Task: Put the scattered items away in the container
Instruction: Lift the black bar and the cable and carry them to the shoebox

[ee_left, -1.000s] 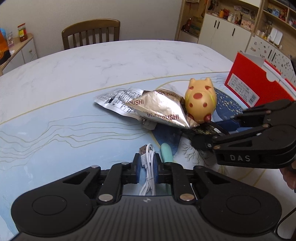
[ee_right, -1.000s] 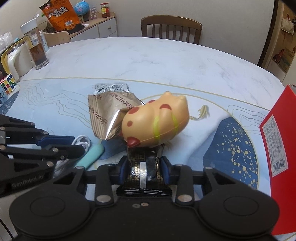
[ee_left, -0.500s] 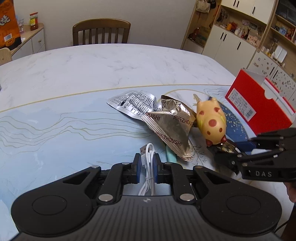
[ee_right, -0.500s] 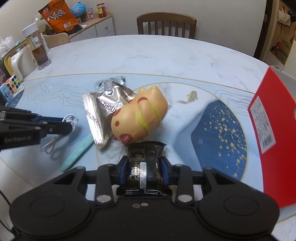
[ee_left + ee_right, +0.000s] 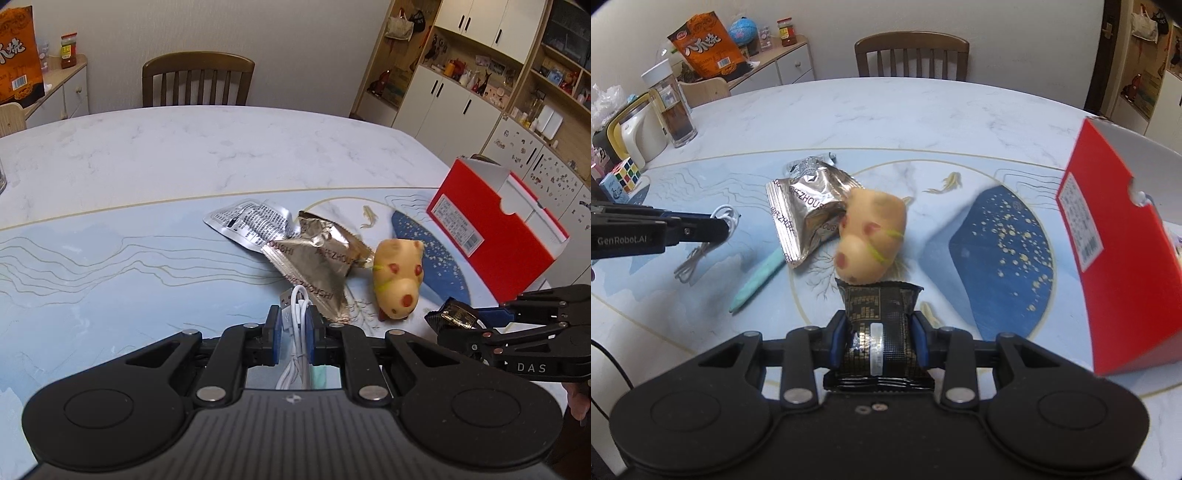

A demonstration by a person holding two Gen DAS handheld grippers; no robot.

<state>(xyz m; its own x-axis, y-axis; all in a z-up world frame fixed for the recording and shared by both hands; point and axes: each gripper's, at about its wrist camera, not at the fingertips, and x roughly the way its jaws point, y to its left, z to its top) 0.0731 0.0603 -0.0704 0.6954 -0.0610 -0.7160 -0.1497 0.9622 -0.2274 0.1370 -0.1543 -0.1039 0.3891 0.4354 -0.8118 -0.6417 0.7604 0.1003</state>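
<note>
At the bottom centre of the left wrist view, the left gripper (image 5: 293,325) is clamping a coiled white USB cable (image 5: 295,343) between its blue pads. Low in the right wrist view, the right gripper (image 5: 879,339) is squeezing a black snack packet (image 5: 879,325) with gold print, and its top edge is sticking up just in front of a yellow spotted animal toy (image 5: 871,236). That toy is lying on its side on the worktop (image 5: 923,110), touching a crumpled gold foil wrapper (image 5: 805,214) to its left. A teal pen-like item (image 5: 757,280) is lying slantwise near the wrapper's lower corner. Further back, a silver printed packet (image 5: 251,225) is peeking out from behind the gold one. Along the right edge, the red box (image 5: 1115,258) is standing open-topped, well apart from the toy. Beyond the worktop, a wooden chair (image 5: 911,55) is standing against the wall.
</note>
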